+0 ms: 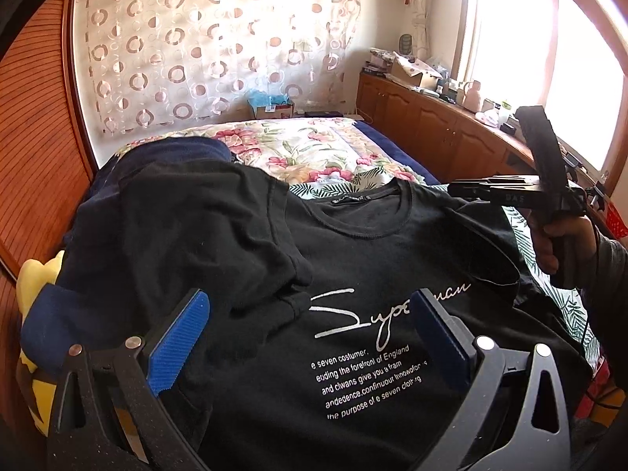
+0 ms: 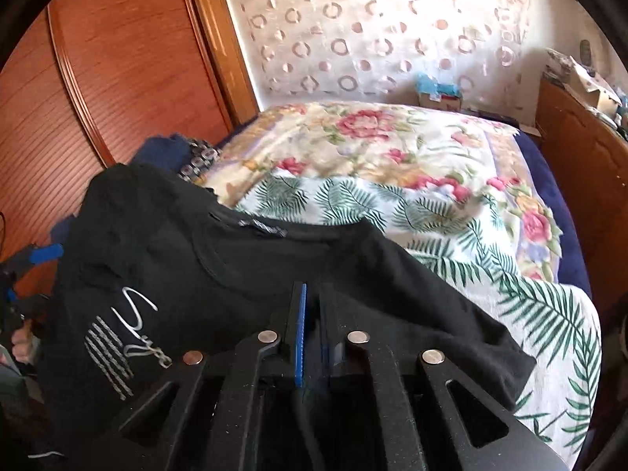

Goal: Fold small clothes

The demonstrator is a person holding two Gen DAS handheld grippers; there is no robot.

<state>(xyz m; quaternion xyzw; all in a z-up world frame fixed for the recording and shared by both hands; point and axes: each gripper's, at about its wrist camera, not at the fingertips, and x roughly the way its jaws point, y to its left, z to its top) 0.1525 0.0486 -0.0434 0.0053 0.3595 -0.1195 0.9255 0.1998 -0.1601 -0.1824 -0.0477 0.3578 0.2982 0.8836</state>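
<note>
A: Black cotton T-shirt with white script lettering [image 1: 365, 274] — location?
B: It lies printed side up on the bed with the floral and palm-leaf cover [image 2: 392, 165]. Its chest print sits directly between and just ahead of the blue-padded fingers [image 1: 178, 337] of the left gripper [image 1: 310, 337].

A: Left gripper state?
B: Released. The two pads stand wide apart, cloth beneath them, nothing pinched. One sleeve is folded in over the chest, ahead of the left-hand pad.

A: Right gripper [image 2: 310, 314]?
B: Clenched. Its pads are pressed almost together on black fabric, which bunches between them; this is the T-shirt's shoulder and sleeve region. In the left wrist view the same tool reaches the shoulder seam beside the collar, with a hand on its grip.

A: Surroundings?
B: A dark navy garment [image 1: 184, 149] lies beyond the fingers, past the folded sleeve. A reddish wooden wardrobe door [image 2: 117, 59] stands to the left of them.
</note>
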